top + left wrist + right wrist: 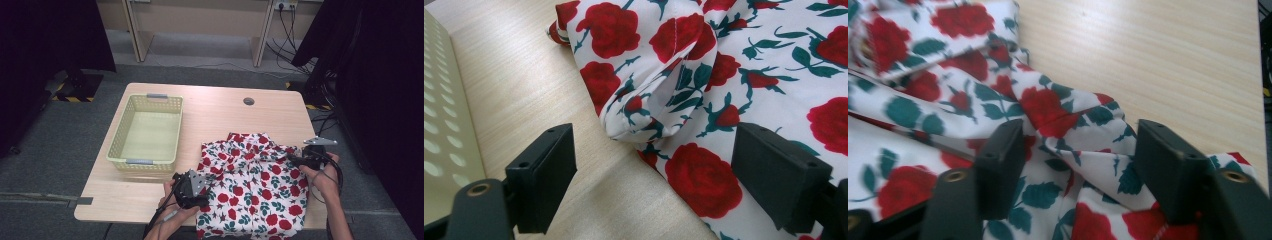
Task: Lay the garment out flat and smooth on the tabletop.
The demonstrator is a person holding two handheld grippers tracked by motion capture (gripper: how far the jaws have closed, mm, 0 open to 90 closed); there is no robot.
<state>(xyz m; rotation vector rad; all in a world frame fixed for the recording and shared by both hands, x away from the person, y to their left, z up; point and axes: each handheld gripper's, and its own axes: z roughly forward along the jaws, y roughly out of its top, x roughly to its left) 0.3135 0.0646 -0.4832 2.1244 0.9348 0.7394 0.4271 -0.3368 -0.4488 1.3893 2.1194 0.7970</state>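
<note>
Shirt point(252, 187) hem cut off below

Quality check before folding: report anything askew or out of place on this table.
The rose-print shirt lies rumpled, its near edge hanging over the table front, and cloth is bunched between the right gripper's open jaws. The yellow basket sits upright and undamaged.

A rose-print shirt point(252, 187) lies on the table point(215, 115) between both grippers, right of a yellow-green basket point(116, 145)

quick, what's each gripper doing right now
left gripper: open, jaws astride the white rose-print shirt's edge.
right gripper: open, bunched fabric between jaws, not pinched.
</note>
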